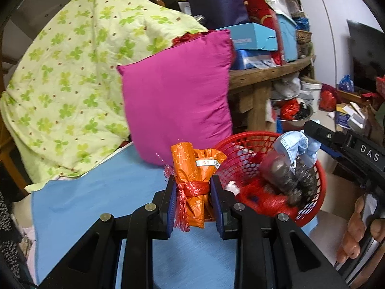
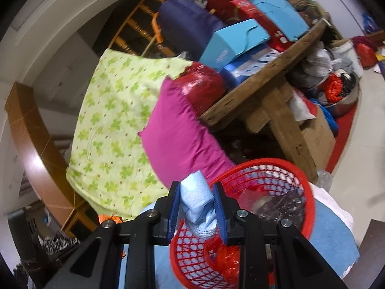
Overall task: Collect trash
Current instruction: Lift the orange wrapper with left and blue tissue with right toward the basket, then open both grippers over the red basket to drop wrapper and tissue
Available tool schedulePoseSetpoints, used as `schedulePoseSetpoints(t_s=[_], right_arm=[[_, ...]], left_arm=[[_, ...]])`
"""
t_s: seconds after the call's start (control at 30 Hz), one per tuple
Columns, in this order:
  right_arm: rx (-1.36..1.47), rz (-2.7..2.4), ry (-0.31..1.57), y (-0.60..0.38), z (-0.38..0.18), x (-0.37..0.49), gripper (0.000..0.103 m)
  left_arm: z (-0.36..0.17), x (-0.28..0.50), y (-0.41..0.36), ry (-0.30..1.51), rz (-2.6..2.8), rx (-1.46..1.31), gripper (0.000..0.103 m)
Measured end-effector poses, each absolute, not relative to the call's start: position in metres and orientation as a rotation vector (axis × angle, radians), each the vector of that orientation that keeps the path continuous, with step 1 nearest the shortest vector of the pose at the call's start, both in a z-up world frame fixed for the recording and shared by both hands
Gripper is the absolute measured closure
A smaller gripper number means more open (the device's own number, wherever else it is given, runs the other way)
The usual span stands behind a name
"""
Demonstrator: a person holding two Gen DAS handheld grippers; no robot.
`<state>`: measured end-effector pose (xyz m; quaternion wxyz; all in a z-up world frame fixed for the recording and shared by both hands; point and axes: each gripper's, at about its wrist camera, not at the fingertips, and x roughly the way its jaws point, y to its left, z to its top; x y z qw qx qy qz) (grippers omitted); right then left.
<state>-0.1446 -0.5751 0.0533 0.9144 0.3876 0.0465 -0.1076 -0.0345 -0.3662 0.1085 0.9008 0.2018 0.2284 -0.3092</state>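
Note:
My left gripper (image 1: 191, 187) is shut on an orange plastic bundle (image 1: 195, 168) tied with a red mesh ribbon, held just left of a red mesh basket (image 1: 321, 187). In the right wrist view my right gripper (image 2: 196, 198) is shut on a crumpled light blue face mask (image 2: 196, 197), held over the near rim of the red mesh basket (image 2: 310, 207). The left wrist view shows that same blue face mask (image 1: 292, 144) hanging from the right gripper (image 1: 310, 130) above the basket. A clear bag of dark stuff (image 1: 288, 175) and red plastic lie inside the basket.
The basket stands on a light blue sheet (image 1: 108, 197). Behind it lean a magenta pillow (image 1: 178, 96) and a green clover-print quilt (image 1: 72, 72). A wooden table (image 1: 264, 74) piled with boxes stands to the right, with bags and a metal bowl on the floor beyond.

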Motion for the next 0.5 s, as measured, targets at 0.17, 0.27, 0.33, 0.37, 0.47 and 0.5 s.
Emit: schedulePoseSetpoints(t_s=[0.17,0.27,0.33,0.37,0.47,0.5], right_arm=[[0.834,-0.263,0.078,-0.588,0.050,-0.153,0.074],[0.843,-0.278,0.072,-0.593,0.049,-0.157,0.074],[0.845,-0.285,0.068,-0.596,0.048,-0.157,0.074],[0.846,-0.288,0.067,-0.597,0.048,-0.159,0.074],[0.855,-0.298,0.062,-0.602,0.046,-0.161,0.074],[0.858,-0.303,0.060,-0.603,0.046,-0.163,0.074]], left_arm=[[0.107,-0.029,-0.385,0.486,-0.701,0.414,0.075],[0.104,-0.028,-0.399,0.489,-0.715,0.430,0.075],[0.101,-0.028,-0.406,0.490,-0.723,0.437,0.075],[0.100,-0.029,-0.409,0.490,-0.726,0.441,0.075],[0.097,-0.028,-0.418,0.497,-0.738,0.445,0.075],[0.096,-0.028,-0.421,0.499,-0.741,0.446,0.075]])
